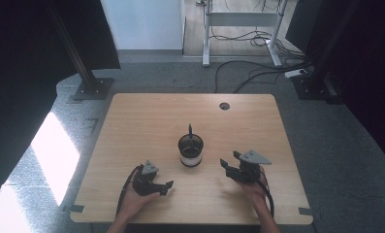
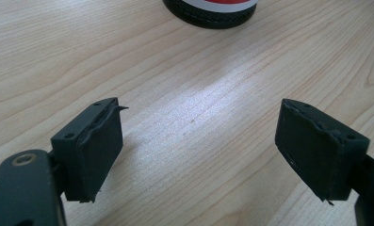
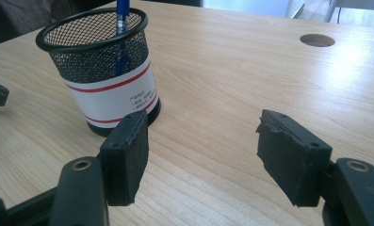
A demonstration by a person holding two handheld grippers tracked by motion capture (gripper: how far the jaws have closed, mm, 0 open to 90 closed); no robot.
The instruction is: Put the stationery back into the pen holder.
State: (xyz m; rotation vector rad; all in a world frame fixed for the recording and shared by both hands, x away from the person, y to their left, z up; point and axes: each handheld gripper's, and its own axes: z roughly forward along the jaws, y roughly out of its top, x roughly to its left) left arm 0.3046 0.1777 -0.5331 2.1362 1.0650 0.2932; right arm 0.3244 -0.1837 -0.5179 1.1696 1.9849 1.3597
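A lab: black frame posts point(image 1: 86, 73), loose floor cables point(image 1: 258, 39), and one wooden table point(image 1: 146, 116).

Both hands come in from the near edge of the wooden table point(image 1: 146, 116). The left hand point(image 1: 132, 201) holds the left gripper point(image 1: 168, 188) low over the table's near-left part, jaws spread wide apart with nothing between them. The right hand point(image 1: 254, 189) holds the right gripper point(image 1: 230, 160) over the near-right part, jaws likewise wide apart, gripping nothing, its grey three-cornered plate on top.

Mesh cup point(image 1: 190, 151) (pen point(image 1: 190, 130) inside) mid-table point(image 1: 146, 116), between both grippers.
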